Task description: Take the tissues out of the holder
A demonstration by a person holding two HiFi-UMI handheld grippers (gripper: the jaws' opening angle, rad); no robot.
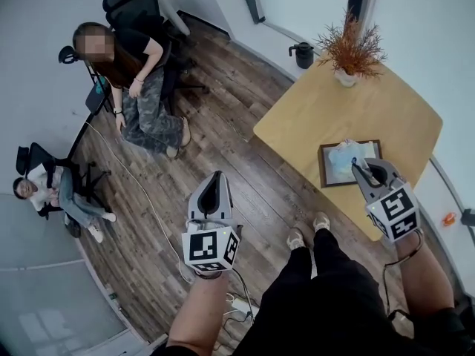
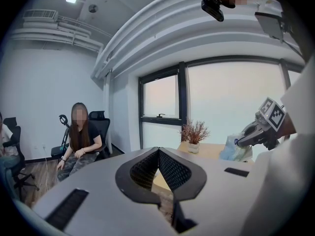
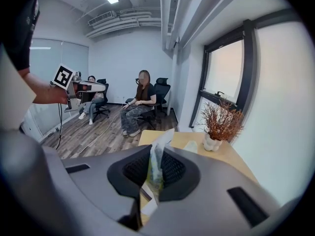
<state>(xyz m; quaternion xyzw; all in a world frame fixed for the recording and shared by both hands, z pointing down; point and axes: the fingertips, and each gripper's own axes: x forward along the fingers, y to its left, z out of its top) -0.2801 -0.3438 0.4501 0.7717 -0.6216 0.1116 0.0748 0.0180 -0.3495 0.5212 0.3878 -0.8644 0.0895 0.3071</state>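
- Right gripper (image 3: 156, 167), lower middle of its own view: jaws nearly together, pinching the plastic-wrapped tissues (image 3: 159, 149), which stick up between the pads
- In the head view's right middle the tissues (image 1: 343, 156) lie at the dark holder (image 1: 324, 172) on the wooden table (image 1: 334, 110); whether they are clear of it cannot be told
- Left gripper (image 2: 158, 151): jaw tips meet with nothing between them; it hangs over the floor at the head view's lower centre, well apart from the table
- Potted plant (image 1: 352, 50) stands at the table's upper edge
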